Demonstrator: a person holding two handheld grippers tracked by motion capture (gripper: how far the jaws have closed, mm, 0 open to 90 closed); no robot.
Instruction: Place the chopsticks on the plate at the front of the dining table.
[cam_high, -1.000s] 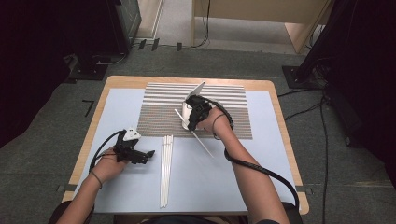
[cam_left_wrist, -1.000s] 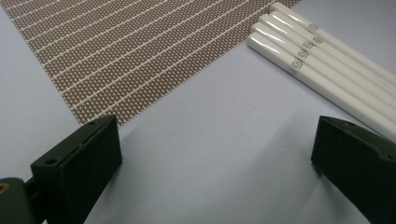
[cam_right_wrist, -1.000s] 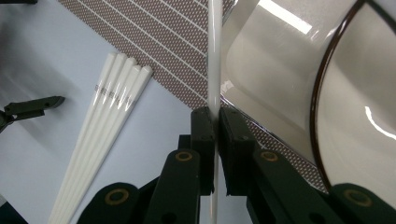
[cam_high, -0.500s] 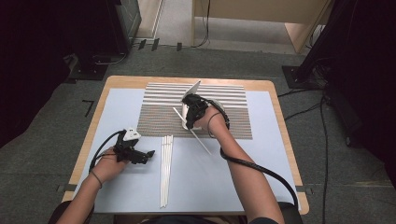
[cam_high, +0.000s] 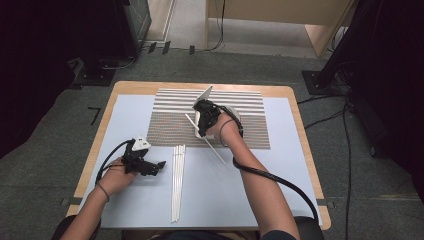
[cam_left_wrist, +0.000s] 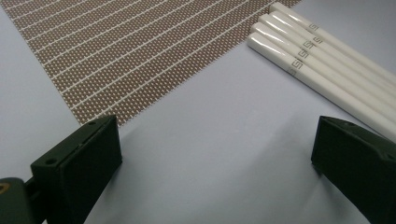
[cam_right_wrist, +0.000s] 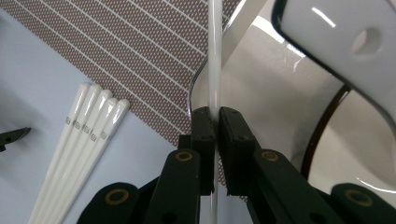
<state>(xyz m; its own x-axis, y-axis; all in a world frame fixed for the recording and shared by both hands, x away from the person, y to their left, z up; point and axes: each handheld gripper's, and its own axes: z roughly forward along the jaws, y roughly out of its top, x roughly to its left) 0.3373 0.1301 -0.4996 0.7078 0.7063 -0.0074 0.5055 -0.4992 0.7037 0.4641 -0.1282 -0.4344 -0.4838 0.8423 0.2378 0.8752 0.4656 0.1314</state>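
Right hand-held gripper (cam_right_wrist: 215, 123) | clamped on chopstick (cam_right_wrist: 214, 56) | left hand-held gripper (cam_left_wrist: 215, 154) wide apart

White chopsticks (cam_left_wrist: 322, 56), grey marks; brown mat (cam_high: 210, 120), white stripes; pale blue tabletop (cam_high: 220, 190); black grippers

Glossy, smooth white chopsticks (cam_left_wrist: 322, 56); woven, matt brown placemat (cam_left_wrist: 140, 51); matt pale sheet (cam_high: 225, 185) over wooden bench (cam_high: 102, 145); matt black plastic jaws.
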